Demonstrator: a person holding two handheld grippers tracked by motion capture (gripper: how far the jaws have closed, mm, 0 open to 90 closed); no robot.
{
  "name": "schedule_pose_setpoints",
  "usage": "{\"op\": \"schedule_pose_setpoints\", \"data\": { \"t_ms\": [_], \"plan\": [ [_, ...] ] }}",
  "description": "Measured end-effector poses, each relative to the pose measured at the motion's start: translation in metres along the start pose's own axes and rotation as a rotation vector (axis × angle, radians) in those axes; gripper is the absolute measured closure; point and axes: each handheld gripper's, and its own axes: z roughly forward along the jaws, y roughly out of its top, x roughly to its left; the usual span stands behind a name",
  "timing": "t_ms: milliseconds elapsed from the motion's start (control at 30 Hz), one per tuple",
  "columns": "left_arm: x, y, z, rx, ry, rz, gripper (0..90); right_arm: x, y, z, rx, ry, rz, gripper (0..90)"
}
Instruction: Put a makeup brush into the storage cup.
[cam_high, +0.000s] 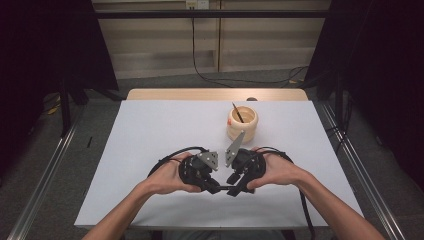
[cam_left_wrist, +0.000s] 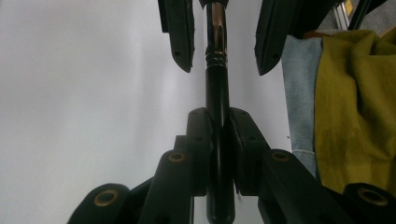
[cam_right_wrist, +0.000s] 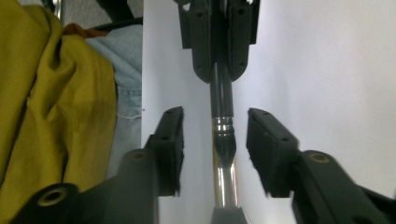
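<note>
Clamping the pen (cam_left_wrist: 218, 107) is the job of the left gripper (cam_high: 214, 186): its fingers (cam_left_wrist: 200, 140) are closed tight on the black barrel, which runs straight out between them. In the right gripper view, the right gripper (cam_right_wrist: 215, 149) has its fingers (cam_right_wrist: 169, 144) parted, one on each side of the pen's metal section, with a clear gap on both sides; they press on nothing. Only the left gripper therefore carries the pen, held level above the tabletop (cam_high: 150, 130) near its front edge, between the two hands.

Outward from the fingers, the two grippers face each other tip to tip. Behind them on the tabletop stands a cup (cam_high: 242, 123) with a dark stick in it, well apart from the pen.

Likely faults from this position:
- Slip: the smooth round barrel may rotate or slide in the single grip if the left hand tilts.
- Misgrip: if the right fingers close off-centre, one pad meets the metal section first and levers the pen sideways.
- Separation: the pen appears to have a join at the ringed collar; pulling without a firm right grip may drop the free part onto the tabletop.
</note>
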Motion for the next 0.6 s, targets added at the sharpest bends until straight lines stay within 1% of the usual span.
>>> {"op": "schedule_pose_setpoints", "data": {
  "t_ms": [33, 67, 100, 167, 200, 233, 267, 300, 333, 400, 433, 500, 533, 567, 600],
  "plan": [
    [0.001, 0.000, 0.000, -0.002, 0.000, 0.002, 79.5, -0.001, -0.001, 0.000, -0.011, 0.004, -0.002, 54.8],
    [0.001, 0.000, 0.000, -0.002, -0.004, 0.001, 79.5, -0.001, -0.002, -0.001, -0.028, -0.009, -0.002, 51.1],
    [0.000, -0.001, 0.001, -0.007, 0.001, 0.002, 79.5, -0.001, -0.003, -0.002, -0.037, -0.012, 0.002, 48.4],
    [0.001, -0.001, 0.001, -0.002, -0.015, 0.001, 79.5, -0.002, -0.006, -0.005, -0.062, -0.022, 0.007, 45.8],
    [0.000, -0.001, 0.001, -0.006, -0.012, -0.001, 79.5, -0.002, -0.007, -0.005, -0.073, -0.025, 0.008, 43.0],
    [0.000, -0.001, 0.001, -0.009, 0.002, -0.003, 79.5, -0.002, -0.009, -0.005, -0.088, -0.030, 0.007, 39.2],
    [0.000, -0.002, 0.000, -0.011, 0.008, -0.009, 79.5, -0.002, -0.010, -0.006, -0.098, -0.040, 0.015, 36.6],
    [0.000, -0.002, -0.001, -0.016, 0.015, -0.008, 79.5, -0.002, -0.012, -0.006, -0.109, -0.042, 0.017, 36.3],
    [0.000, -0.003, -0.002, -0.025, 0.013, -0.013, 79.5, -0.002, -0.013, -0.007, -0.120, -0.045, 0.022, 33.9],
    [0.000, -0.005, -0.006, -0.044, 0.033, -0.017, 79.5, -0.002, -0.016, -0.008, -0.151, -0.052, 0.040, 30.0],
    [-0.001, -0.007, -0.008, -0.051, 0.034, -0.019, 79.5, -0.002, -0.018, -0.009, -0.164, -0.065, 0.038, 26.8],
    [-0.001, -0.010, -0.012, -0.070, 0.048, -0.028, 79.5, -0.001, -0.020, -0.014, -0.214, -0.065, 0.040, 24.3],
    [-0.001, -0.012, -0.014, -0.085, 0.055, -0.036, 79.5, 0.000, -0.021, -0.016, -0.240, -0.072, 0.033, 21.9],
    [-0.001, -0.014, -0.015, -0.098, 0.059, -0.041, 79.5, 0.001, -0.022, -0.019, -0.257, -0.079, 0.029, 21.0],
    [-0.001, -0.015, -0.016, -0.100, 0.060, -0.046, 79.5, 0.002, -0.022, -0.021, -0.267, -0.083, 0.034, 20.8]
  ]
}}
